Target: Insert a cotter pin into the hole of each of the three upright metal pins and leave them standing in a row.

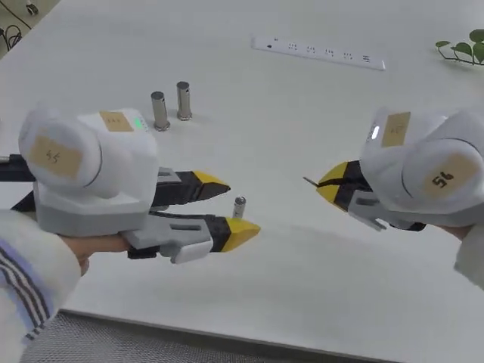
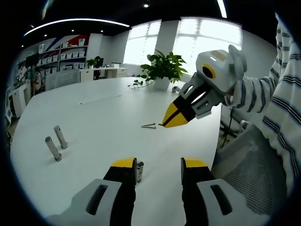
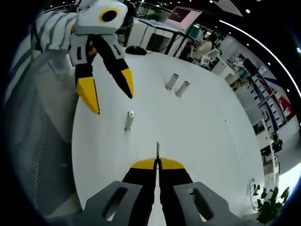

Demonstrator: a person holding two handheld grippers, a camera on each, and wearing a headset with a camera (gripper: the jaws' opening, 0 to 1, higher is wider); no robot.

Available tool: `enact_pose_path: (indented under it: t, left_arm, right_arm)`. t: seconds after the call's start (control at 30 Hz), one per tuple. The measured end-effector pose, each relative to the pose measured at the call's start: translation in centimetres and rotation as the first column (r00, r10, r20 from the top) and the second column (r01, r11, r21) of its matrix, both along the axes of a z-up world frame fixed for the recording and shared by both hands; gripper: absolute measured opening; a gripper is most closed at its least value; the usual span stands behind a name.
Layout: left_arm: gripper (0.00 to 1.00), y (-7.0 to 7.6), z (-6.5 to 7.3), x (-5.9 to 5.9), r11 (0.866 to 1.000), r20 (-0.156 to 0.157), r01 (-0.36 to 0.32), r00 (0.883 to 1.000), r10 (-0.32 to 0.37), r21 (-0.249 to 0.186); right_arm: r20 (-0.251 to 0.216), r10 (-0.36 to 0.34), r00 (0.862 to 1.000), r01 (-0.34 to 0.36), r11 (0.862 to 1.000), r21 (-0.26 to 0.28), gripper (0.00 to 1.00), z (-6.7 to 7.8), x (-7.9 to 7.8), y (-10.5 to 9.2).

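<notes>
The left gripper (image 2: 159, 164), jaws spread, flanks the near metal pin (image 2: 139, 171); clamp it low, hole facing right; the right gripper (image 3: 157, 164), pinching a cotter pin (image 3: 157, 149), should approach level and straight.

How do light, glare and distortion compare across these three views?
Head view: soft even light, white tabletop slightly washed out, upright silver metal pin soft-edged. Left gripper view: bright windows blown out, room bowed by fisheye. Right gripper view: fisheye bend, thin cotter pin sharp.
</notes>
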State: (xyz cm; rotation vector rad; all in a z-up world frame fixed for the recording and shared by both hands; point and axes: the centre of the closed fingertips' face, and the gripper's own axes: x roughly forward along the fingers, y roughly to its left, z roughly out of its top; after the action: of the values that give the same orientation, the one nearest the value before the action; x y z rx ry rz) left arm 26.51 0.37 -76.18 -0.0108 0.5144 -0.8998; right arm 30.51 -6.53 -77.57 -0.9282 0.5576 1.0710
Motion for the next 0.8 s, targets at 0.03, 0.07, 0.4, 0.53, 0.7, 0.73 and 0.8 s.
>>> enact_pose_path:
  t: [0.03, 0.07, 0.4, 0.53, 0.7, 0.73, 0.8]
  left_arm:
    - [0.36, -0.2, 0.1, 0.2, 1.0, -0.003, 0.002, 1.0, -0.002, -0.007]
    - [0.36, -0.3, 0.1, 0.3, 1.0, -0.004, 0.002, 1.0, -0.002, -0.011]
    - [0.28, -1.3, -0.3, 0.4, 0.999, -0.04, 0.04, 0.998, -0.041, -0.034]
    - [0.26, -1.8, -0.2, 0.3, 0.998, -0.057, 0.05, 0.997, -0.053, -0.049]
    - [0.24, -2.6, 0.0, 0.3, 0.995, -0.074, 0.057, 0.995, -0.063, -0.076]
    - [0.23, -2.7, -0.1, 0.4, 0.995, -0.078, 0.06, 0.995, -0.066, -0.078]
    - [0.22, -3.1, 0.0, 0.3, 0.994, -0.092, 0.065, 0.993, -0.073, -0.087]
  right_arm:
    - [0.009, 0.002, 1.0, -0.002, 1.0, 0.0, 0.01, 0.0, -0.2, 0.1]
    - [0.014, 0.005, 1.0, -0.005, 1.0, -0.005, 0.01, 0.0, -0.4, 0.1]
    - [0.06, -0.005, 0.998, 0.007, 1.0, -0.028, 0.01, 0.1, -1.7, -0.3]
    - [0.073, -0.009, 0.997, 0.011, 0.999, -0.032, 0.01, 0.2, -2.3, -0.5]
    - [0.091, -0.004, 0.996, 0.009, 0.999, -0.046, 0.01, 0.2, -3.0, -0.5]
    - [0.093, -0.006, 0.996, 0.01, 0.999, -0.043, 0.01, 0.3, -3.1, -0.5]
    - [0.101, -0.004, 0.995, 0.008, 0.999, -0.045, 0.01, 0.3, -3.3, -0.4]
